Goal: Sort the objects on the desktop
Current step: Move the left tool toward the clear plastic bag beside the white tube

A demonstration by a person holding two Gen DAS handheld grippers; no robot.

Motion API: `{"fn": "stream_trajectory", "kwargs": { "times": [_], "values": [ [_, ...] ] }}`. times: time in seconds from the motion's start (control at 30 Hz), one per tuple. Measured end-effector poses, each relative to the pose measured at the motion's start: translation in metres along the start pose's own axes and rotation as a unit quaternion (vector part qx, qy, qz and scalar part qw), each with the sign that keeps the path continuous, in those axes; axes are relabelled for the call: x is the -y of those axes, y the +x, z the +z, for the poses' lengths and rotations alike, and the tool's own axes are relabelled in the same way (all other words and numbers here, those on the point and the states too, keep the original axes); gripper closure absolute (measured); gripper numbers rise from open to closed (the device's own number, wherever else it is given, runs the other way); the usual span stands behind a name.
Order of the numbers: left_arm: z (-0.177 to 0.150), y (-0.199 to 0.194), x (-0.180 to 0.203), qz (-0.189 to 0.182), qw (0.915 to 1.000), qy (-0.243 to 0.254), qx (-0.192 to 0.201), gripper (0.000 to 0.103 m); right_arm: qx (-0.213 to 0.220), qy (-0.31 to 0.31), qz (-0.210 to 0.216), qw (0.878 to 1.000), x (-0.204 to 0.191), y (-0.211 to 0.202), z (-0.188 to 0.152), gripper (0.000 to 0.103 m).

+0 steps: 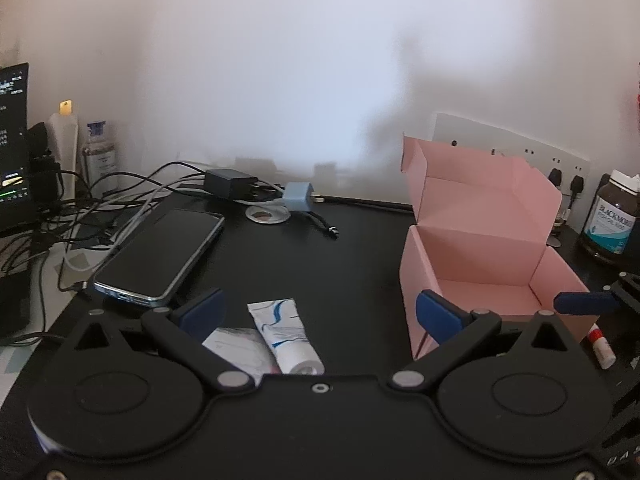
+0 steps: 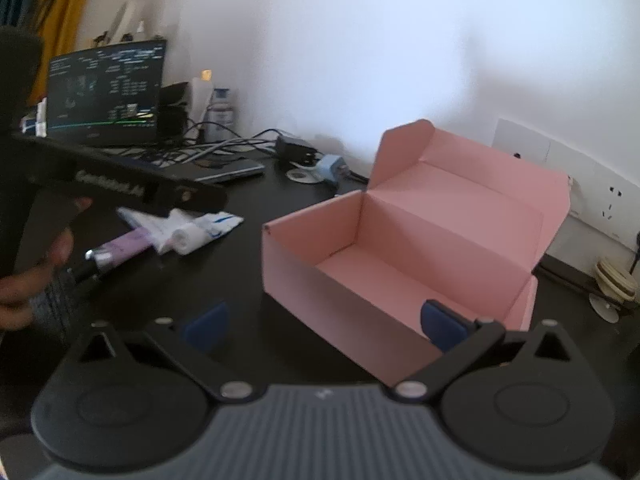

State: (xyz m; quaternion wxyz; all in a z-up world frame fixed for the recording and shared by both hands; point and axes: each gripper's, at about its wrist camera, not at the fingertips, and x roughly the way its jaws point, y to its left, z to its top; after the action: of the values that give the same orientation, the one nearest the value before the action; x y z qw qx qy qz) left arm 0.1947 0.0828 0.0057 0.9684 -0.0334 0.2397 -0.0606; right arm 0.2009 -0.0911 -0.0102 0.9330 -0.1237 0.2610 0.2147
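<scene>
- Hovering over the black desk, the left gripper has jaws spread wide, nothing between them; blue pads sit either side of the white-and-blue tube.
- White-and-blue tube lies flat on desk, near edge of the left wrist view, cap end toward the camera; a white sachet lies just beside it on the left, touching or overlapping, partly under the gripper body.
- Right gripper also wide open, empty; its right pad is over the near wall of the pink box, left pad over bare desk.
- Pink box stands open w/ lid flap upright at the far side; interior looks empty. It's right of the tubes, well apart from the phone.
- Phone lies face-up, screen dark, far left of the tube, near a tangle of cables.
- Purple tube lies left of the white-and-blue one in the right wrist view, silver cap end pointing left; blurred.
- Person's hand at left edge of the right wrist view, gripping the other gripper's handle.
- Glue stick on desk just right of box, red band visible.
- Brown supplement bottle far right; monitor lit far left; black charger and blue adapter at far edge by wall.
</scene>
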Motion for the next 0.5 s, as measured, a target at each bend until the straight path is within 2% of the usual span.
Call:
{"fn": "stream_trajectory", "kwargs": {
  "times": [0.3,0.5],
  "values": [
    [0.001,0.002,0.019,-0.041,0.9988,0.027,0.01,0.0,0.005,-0.029,0.037,0.999,0.0,-0.015,-0.008,0.001],
    [-0.001,0.018,0.029,-0.022,0.9985,0.048,-0.013,0.0,0.011,-0.037,0.052,0.998,-0.001,-0.021,-0.012,0.001]
  ]
}}
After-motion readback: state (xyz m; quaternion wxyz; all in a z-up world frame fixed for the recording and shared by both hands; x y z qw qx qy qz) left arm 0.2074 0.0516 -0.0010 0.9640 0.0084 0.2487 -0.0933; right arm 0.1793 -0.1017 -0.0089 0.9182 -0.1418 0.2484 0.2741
